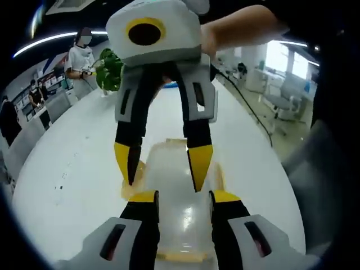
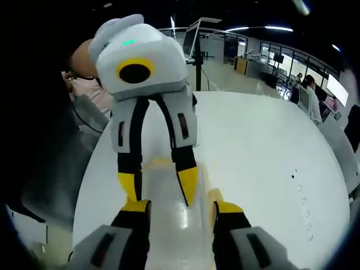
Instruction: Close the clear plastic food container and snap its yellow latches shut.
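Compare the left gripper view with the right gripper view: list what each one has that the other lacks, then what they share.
Left gripper view: a green plant at the table's far end and a standing person in white. Right gripper view: a seated person by desks and black dots on the white table. Both: the clear container with yellow latches, straddled by the left gripper and right gripper, jaws apart.

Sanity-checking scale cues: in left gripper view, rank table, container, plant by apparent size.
1. Table, by far largest.
2. Container, though nearness inflates it.
3. Plant, small partly because it's far.
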The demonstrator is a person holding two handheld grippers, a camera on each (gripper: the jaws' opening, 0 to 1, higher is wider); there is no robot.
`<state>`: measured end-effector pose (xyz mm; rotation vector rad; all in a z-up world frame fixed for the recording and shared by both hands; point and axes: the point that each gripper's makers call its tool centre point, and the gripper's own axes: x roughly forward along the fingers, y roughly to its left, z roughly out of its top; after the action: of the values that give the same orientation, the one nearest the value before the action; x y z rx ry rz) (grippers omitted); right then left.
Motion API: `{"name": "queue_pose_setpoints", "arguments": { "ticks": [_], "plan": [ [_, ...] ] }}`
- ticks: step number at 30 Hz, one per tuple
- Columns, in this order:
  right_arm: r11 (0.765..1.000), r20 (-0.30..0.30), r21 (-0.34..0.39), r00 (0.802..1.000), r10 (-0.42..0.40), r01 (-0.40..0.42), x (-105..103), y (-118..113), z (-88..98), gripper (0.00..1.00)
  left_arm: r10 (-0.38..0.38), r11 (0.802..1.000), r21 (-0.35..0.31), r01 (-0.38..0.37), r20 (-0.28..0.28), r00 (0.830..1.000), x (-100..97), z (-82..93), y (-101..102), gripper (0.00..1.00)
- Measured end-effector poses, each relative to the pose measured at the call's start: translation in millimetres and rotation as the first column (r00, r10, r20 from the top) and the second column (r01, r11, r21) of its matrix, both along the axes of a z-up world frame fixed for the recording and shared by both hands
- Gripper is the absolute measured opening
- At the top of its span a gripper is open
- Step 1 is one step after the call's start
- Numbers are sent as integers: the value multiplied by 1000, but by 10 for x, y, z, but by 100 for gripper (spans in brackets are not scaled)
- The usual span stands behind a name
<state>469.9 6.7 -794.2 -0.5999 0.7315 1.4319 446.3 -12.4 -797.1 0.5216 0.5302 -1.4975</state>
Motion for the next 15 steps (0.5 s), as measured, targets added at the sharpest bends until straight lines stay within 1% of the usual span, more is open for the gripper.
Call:
{"name": "queue_pose_setpoints", "arguments": {
  "ticks": [4, 8, 10, 11, 12, 14, 15],
  "plan": [
    [1000, -6, -18, 1000, 18, -18, 24, 4, -41, 48, 5, 1000, 2, -5, 12, 1000, -16, -10, -12, 35],
    [999, 5, -26, 999, 39, -39, 60, 34, -32, 49, 10, 1000, -12, -9, 23, 1000, -62, -6, -28, 35],
    [999, -15, -21, 999, 36, -36, 80, 54, -33, 52, 16, 1000, -11, -16, 40, 999, -79, -23, -26, 36],
    [999, -42, -27, 998, 43, -44, 57, 50, -52, 52, 16, 1000, -9, -15, 45, 999, -88, -27, -24, 37],
    [998, -49, -35, 998, 47, -49, 55, 44, -69, 52, 19, 1000, -12, -18, 45, 999, -94, -21, -27, 37],
    [996, -83, -56, 995, 58, -63, 18, 19, -119, 53, 22, 1000, -17, -21, 53, 998, -108, -12, -31, 38],
    [996, -81, -61, 995, 64, -69, 24, 19, -143, 53, 19, 1000, -17, -18, 71, 997, -118, -15, -36, 39]
  ]
}}
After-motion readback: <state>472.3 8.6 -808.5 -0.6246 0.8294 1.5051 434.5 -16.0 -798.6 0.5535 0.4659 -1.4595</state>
